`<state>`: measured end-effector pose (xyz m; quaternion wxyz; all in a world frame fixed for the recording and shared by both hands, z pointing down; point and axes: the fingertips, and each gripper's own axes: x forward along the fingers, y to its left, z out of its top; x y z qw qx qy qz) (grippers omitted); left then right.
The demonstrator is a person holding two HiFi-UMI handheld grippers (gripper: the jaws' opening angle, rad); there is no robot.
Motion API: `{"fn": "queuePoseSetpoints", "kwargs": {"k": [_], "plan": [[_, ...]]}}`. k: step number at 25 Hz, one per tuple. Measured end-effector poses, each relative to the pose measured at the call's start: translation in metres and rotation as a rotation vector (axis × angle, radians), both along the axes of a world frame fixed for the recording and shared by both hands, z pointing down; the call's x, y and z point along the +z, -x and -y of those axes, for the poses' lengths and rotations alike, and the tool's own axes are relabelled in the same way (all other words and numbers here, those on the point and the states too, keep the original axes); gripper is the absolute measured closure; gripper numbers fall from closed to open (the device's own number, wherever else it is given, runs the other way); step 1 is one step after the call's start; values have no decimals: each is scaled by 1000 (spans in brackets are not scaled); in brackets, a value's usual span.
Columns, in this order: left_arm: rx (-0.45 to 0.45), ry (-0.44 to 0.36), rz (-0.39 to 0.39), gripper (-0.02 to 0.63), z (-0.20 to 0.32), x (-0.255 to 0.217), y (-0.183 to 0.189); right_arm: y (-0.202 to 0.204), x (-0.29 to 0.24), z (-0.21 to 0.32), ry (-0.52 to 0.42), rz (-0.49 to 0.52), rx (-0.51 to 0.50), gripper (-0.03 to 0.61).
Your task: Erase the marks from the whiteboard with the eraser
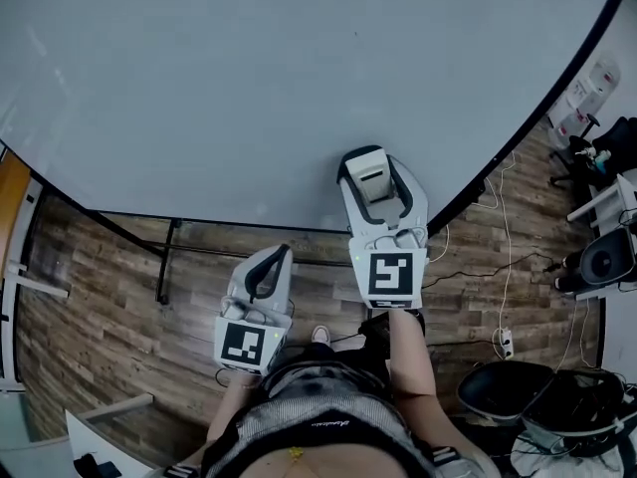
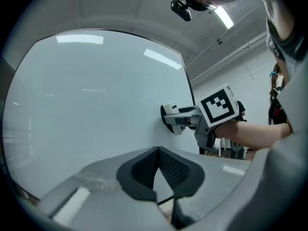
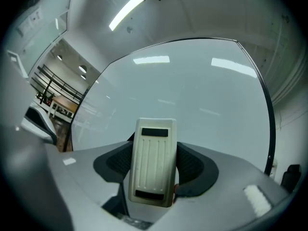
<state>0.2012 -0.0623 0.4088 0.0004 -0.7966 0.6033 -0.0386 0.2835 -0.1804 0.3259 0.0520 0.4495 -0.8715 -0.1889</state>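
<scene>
- Head view: a wood-plank floor [image 1: 100, 307] lies beneath a large pale whiteboard [image 1: 299, 88] with a thin dark frame, which fills the upper part of the picture. Cables [image 1: 498, 267] trail over the floor at the right.
- Head view: the right gripper [image 1: 375, 169] reaches to the board just above its lower edge and is clamped on the eraser [image 1: 374, 183]. The eraser's long axis runs along the gripper's length, and its far end points further up the board.
- Head view: the left gripper [image 1: 271, 267] hangs lower and to the left, off the board and over the floor, with its jaws together.
- Left gripper view: the whiteboard [image 2: 96, 105] takes up the background under a white ceiling. The left gripper [image 2: 158, 170] has its dark pads meeting in a narrow seam with nothing between them. Beyond it, the right gripper [image 2: 168, 118] holds the eraser [image 2: 169, 109] against the board face, with its marker cube [image 2: 219, 105] and the person's forearm [image 2: 255, 134] behind.
- Right gripper view: the whiteboard [image 3: 192, 95] stands ahead, with a ceiling light strip [image 3: 126, 11] above. The right gripper [image 3: 154, 166] is closed on the eraser [image 3: 153, 153], one pad on each long side. The eraser's cream ribbed back faces the camera. Its long axis stands nearly upright in the picture, leading away toward the board.
</scene>
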Motion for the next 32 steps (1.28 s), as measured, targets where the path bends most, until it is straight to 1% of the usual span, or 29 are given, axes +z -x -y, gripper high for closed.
{"fn": "queuePoseSetpoints", "kwargs": {"k": [4,7,11,13,16,21,24,27,29,32], "plan": [[-27,-48,-1,611,10,-15,0,-3,5,-2,30,37,-33,308],[-48,-59,12,611,17,-19,3,1,18,-4,63,35,-37,308],[-45,-94,-4,611,31,-27,7,12,36,-3,101,30,-77,308],[-40,-106,12,611,38,-29,5,14,42,-3,115,26,-96,309],[-15,-112,29,611,54,-29,10,22,46,3,122,9,-84,310],[27,-119,6,611,75,-25,59,67,40,14,139,41,-73,310],[59,-129,7,611,89,-24,87,93,36,22,132,59,-52,310],[91,-119,17,611,100,-28,87,92,32,26,122,76,-24,310],[110,-112,24,611,96,-30,82,86,31,19,128,83,-9,310],[135,-101,25,611,86,-29,86,97,35,4,148,89,-2,310]]}}
